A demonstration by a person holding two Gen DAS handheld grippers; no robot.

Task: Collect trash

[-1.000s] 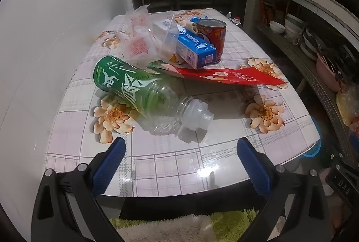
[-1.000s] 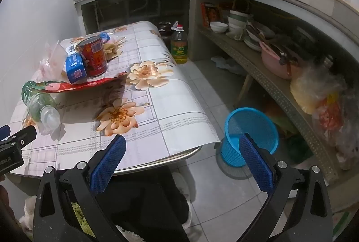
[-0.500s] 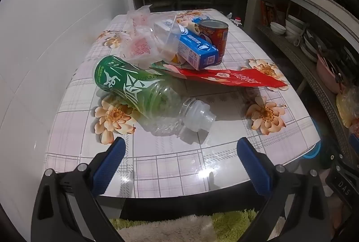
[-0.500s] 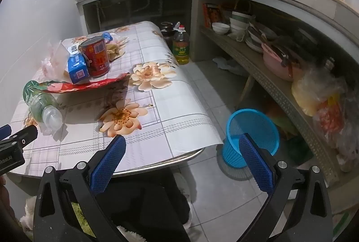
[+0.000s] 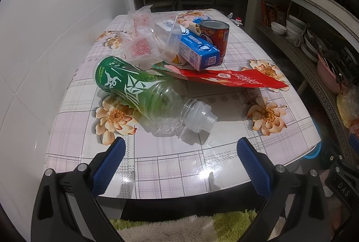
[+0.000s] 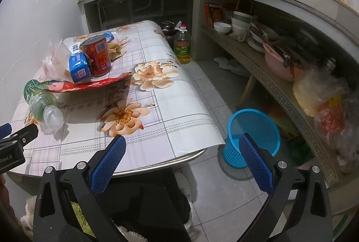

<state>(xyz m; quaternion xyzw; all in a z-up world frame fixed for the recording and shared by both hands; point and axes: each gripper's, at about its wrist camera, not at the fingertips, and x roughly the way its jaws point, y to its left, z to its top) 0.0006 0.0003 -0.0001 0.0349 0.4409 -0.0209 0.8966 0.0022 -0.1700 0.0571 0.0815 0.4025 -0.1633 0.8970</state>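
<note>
Green-labelled plastic bottle (image 5: 143, 94) is seen lying on its side at centre frame on the table (image 5: 170, 165), apart from both tongs. Left tongs (image 5: 179, 165) and right tongs (image 6: 181, 161) are spread wide, empty. Judged light, smooth, crushable; grasping across the labelled body is advised.

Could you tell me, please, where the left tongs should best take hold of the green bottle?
Probably across the labelled middle of the green bottle, coming from above. It lies on its side on the table, neck toward the open left tongs, and the round middle is wider and less tapered than the neck.
</note>
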